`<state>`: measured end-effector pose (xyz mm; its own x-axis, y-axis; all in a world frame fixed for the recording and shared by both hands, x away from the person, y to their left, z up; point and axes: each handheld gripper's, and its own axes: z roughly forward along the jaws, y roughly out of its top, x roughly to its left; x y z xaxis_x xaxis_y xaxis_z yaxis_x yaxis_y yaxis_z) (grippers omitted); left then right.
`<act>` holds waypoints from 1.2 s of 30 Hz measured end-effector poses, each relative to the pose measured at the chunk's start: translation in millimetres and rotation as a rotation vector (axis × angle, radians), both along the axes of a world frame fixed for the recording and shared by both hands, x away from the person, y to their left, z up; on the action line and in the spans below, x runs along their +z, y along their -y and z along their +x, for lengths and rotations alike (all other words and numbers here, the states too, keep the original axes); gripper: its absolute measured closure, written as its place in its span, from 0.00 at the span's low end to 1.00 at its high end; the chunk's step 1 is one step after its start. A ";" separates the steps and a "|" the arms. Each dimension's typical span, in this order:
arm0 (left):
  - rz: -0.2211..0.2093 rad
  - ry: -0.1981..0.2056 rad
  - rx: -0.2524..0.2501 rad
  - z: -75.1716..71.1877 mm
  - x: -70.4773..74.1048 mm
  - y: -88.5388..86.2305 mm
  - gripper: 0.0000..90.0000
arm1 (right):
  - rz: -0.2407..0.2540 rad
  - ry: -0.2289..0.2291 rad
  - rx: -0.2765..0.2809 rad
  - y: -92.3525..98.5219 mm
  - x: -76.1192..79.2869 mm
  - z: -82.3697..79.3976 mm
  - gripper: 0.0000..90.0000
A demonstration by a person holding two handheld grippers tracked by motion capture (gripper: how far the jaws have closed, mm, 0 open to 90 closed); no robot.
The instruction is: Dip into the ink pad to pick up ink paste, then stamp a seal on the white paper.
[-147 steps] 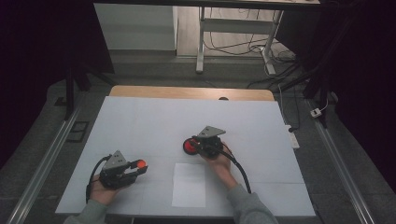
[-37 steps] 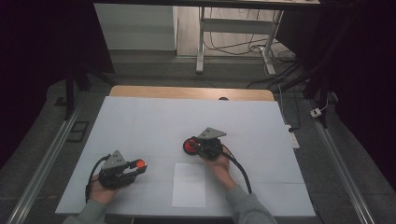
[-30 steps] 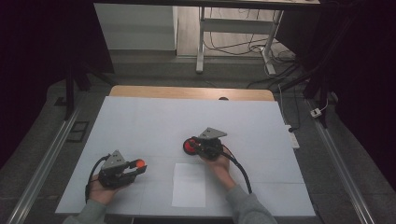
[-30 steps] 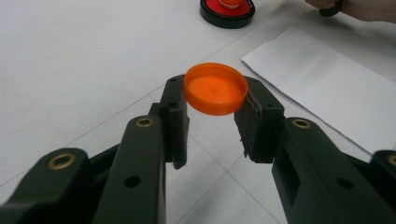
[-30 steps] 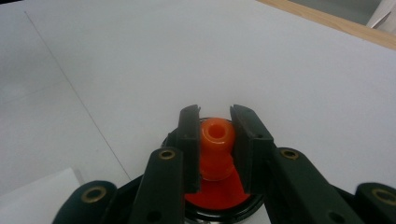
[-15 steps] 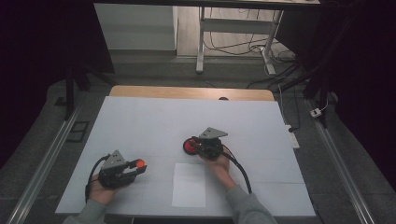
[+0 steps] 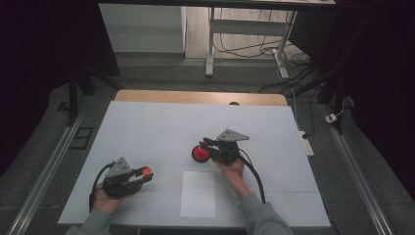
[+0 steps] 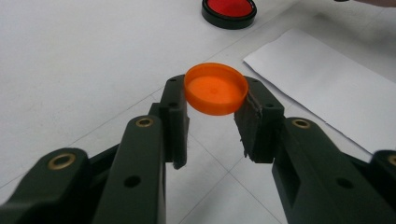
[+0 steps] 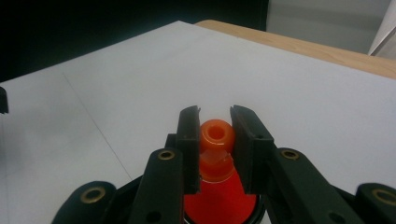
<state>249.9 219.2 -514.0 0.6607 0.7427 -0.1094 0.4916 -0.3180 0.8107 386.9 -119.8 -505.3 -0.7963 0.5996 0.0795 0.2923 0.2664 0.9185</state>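
Note:
My left gripper sits at the table's front left, shut on a small orange cap held level between its pads just above the white table cover. My right gripper points left near the middle of the table. It is shut on the orange nozzle of a red cone-shaped piece that sits in a black ring. From above, that piece looks like a red disc with a black rim. The same disc lies beyond the cap in the left gripper view.
A white sheet of paper lies flat between the two hands near the front edge. A strip of bare wood runs along the table's far edge. Cables and a metal stand are on the floor beyond.

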 end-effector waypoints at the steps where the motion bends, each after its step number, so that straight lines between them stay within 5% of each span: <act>1: 0.000 0.001 0.001 -0.2 0.1 0.1 0.72 | 0.004 0.000 0.000 0.8 1.5 -0.8 0.80; 36: -0.008 0.007 0.008 -0.4 1.4 -3.0 0.72 | 0.036 0.016 0.008 38.9 28.1 -33.7 0.80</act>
<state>249.5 222.2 -512.6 0.6555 0.7470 -0.1109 0.4884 -0.3073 0.8168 353.1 -158.7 -477.2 -0.8021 0.5906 0.0882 0.2758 0.2354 0.9320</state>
